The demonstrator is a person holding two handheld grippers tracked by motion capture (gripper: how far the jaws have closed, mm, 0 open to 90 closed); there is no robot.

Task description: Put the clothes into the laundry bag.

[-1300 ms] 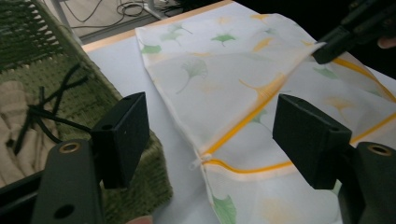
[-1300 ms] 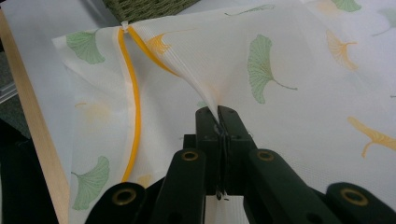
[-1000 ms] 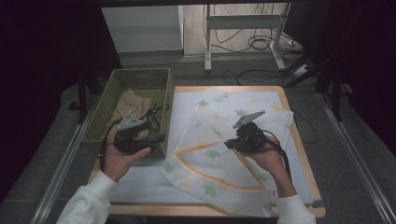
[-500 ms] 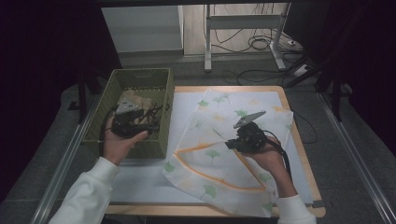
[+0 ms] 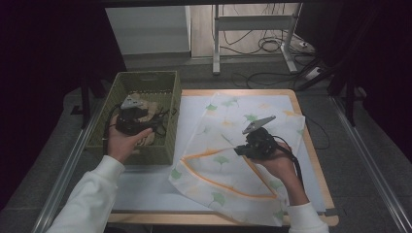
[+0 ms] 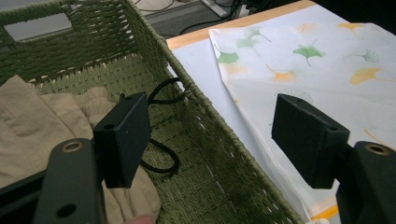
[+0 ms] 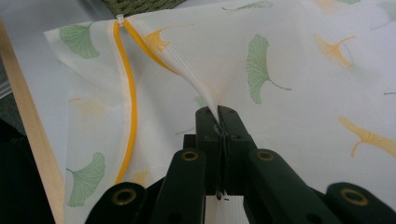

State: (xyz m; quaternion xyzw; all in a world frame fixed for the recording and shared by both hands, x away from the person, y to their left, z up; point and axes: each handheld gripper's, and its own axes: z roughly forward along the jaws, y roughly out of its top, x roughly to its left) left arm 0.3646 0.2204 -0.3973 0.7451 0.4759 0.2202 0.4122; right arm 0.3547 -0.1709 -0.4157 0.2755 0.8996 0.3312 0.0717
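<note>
1. Presently, the left gripper [image 5: 132,121] is recorded over the green woven basket [image 5: 167,87], at about 9 o'clock on the table [image 5: 301,104]. A second ago it was logged at the basket's near rim; it has since been carried up and inward, toward 11 o'clock.

2. Its jaws are noted standing wide apart, with nothing held between them. In the left gripper view the pads [image 6: 123,137] are seen spread above the basket floor and its right wall.

3. A beige cloth [image 6: 28,121] is listed inside the basket, lying crumpled at the left. A loop of black cable [image 6: 163,163] is seen beside it.

4. The right gripper [image 5: 241,149] is entered unchanged in place, at about 4 o'clock on the table. Its jaws are pressed fully together on a pinch of the leaf-print mesh bag [image 5: 228,116], lifted into a small peak [image 7: 205,88].

5. The bag is catalogued spread flat on the table, just right of the basket; its orange zip line [image 7: 130,93] is seen near the pinch.

6. Judgement: the bag is being held ready, and the beige cloth is probably to be picked next for loading.
</note>
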